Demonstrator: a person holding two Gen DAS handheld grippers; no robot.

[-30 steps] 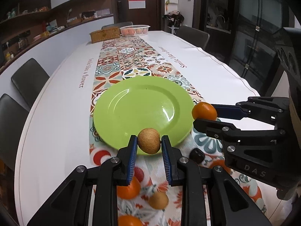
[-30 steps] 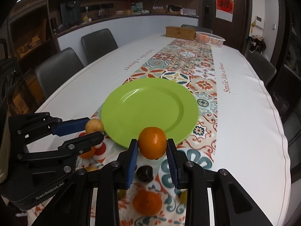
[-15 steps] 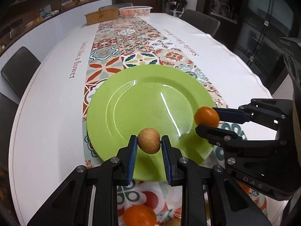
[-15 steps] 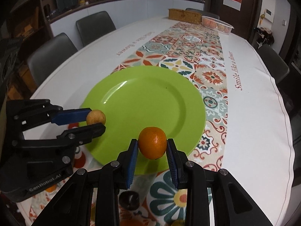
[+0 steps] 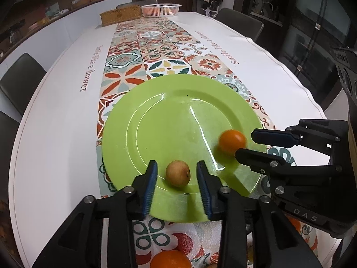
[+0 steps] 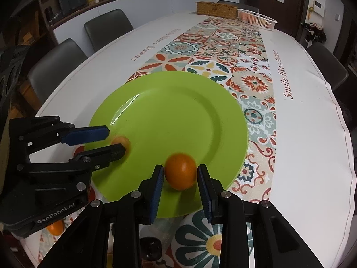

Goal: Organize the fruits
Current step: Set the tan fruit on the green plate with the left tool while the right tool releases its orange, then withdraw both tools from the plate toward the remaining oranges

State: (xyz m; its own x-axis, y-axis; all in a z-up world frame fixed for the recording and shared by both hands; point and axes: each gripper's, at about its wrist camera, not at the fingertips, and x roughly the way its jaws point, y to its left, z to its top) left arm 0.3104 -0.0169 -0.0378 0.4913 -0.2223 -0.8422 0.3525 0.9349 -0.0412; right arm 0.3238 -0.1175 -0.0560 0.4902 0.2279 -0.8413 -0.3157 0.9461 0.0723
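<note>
A lime-green plate (image 5: 167, 122) (image 6: 174, 116) lies on the patterned table runner. My left gripper (image 5: 177, 164) (image 6: 116, 140) hangs over the plate's near rim, its jaws opening. A small round brown fruit (image 5: 177, 173) sits on the plate between the blue pads, with a gap on each side. My right gripper (image 6: 180, 167) (image 5: 245, 143) is over the plate's near right rim, shut on an orange (image 6: 180, 171) (image 5: 232, 141) low over the plate; the orange looks slightly blurred.
More oranges (image 5: 170, 259) (image 6: 55, 226) and a dark fruit (image 6: 151, 248) lie on the runner in front of the plate. A white basket (image 5: 161, 9) and a wicker box (image 5: 120, 16) stand at the far end. Grey chairs (image 6: 58, 55) line the table.
Both grippers moved forward and down from the plate's near edge to over its rim. The left jaws parted and let the brown fruit onto the plate. The right still grips the orange.
</note>
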